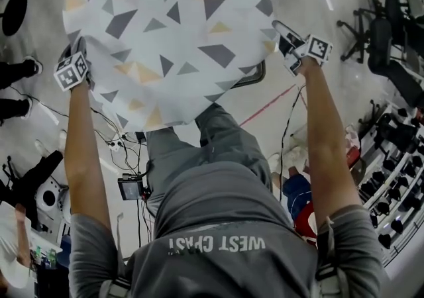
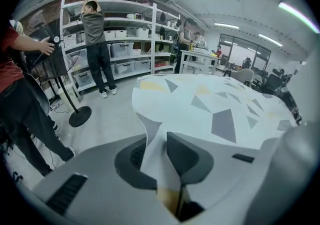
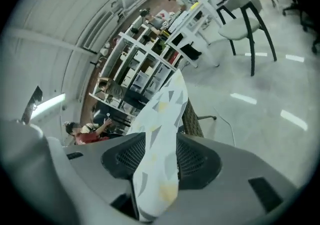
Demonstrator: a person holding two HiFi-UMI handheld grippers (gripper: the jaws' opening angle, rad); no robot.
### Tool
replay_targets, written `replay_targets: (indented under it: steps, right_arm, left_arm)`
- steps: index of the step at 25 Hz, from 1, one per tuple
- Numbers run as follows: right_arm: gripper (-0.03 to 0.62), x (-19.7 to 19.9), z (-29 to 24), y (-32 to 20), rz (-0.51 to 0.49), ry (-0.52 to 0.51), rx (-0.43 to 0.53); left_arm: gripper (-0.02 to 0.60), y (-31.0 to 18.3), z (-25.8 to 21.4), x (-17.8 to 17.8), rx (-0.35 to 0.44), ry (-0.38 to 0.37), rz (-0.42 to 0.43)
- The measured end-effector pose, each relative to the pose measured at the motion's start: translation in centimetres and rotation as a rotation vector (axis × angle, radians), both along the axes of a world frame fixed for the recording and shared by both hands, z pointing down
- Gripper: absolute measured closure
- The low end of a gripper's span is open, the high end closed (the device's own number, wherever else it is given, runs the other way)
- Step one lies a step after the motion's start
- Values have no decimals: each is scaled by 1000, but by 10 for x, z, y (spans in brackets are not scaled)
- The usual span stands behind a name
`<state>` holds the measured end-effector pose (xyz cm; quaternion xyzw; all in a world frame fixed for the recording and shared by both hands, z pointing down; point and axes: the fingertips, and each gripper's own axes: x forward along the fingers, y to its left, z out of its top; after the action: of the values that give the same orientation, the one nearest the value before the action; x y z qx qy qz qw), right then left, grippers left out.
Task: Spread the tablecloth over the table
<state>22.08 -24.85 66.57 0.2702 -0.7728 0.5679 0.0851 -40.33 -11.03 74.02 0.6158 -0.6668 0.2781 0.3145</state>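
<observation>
A white tablecloth (image 1: 165,32) printed with grey and yellow triangles lies over a round table whose dark rim (image 1: 255,77) shows at the right. My left gripper (image 1: 78,48) is at the cloth's left edge. In the left gripper view, a fold of the tablecloth (image 2: 215,104) is pinched in the narrow gap of that gripper (image 2: 157,141). My right gripper (image 1: 285,42) is at the cloth's right edge with its fingers spread. In the right gripper view, the hem of the tablecloth (image 3: 162,114) hangs loosely through the gap of that gripper (image 3: 161,144).
Office chairs (image 1: 371,32) stand at the right. A red line (image 1: 268,104) and cables cross the floor below the table. Shelving (image 2: 125,44), a person (image 2: 97,34) and a floor stand (image 2: 80,116) are beyond the table. People's feet (image 1: 20,68) show at the left.
</observation>
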Motion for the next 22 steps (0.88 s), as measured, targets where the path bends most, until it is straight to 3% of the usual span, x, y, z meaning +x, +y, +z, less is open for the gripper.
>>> replay_targets:
  steps: [5,9,14,19,22]
  right_arm:
    - [408,29,6,63,-57,-51,-22]
    - [459,29,-13,79,-145,-61,4]
    - [508,-1,-65,78,-352,-21,83]
    - [497,-58,-121,80,-542,-9,164]
    - [491,-75,-119,76,-593,34,207]
  left_arm:
    - [528,0,-1,0,-2,-4,-19]
    - [523,-3,1,1,-15,-13,-25]
    - [520,-2,3,1,-14,-23,-30]
    - [519,-2,4,2,2,-19,-34]
    - [518,-1,4,2,5,-19,-39]
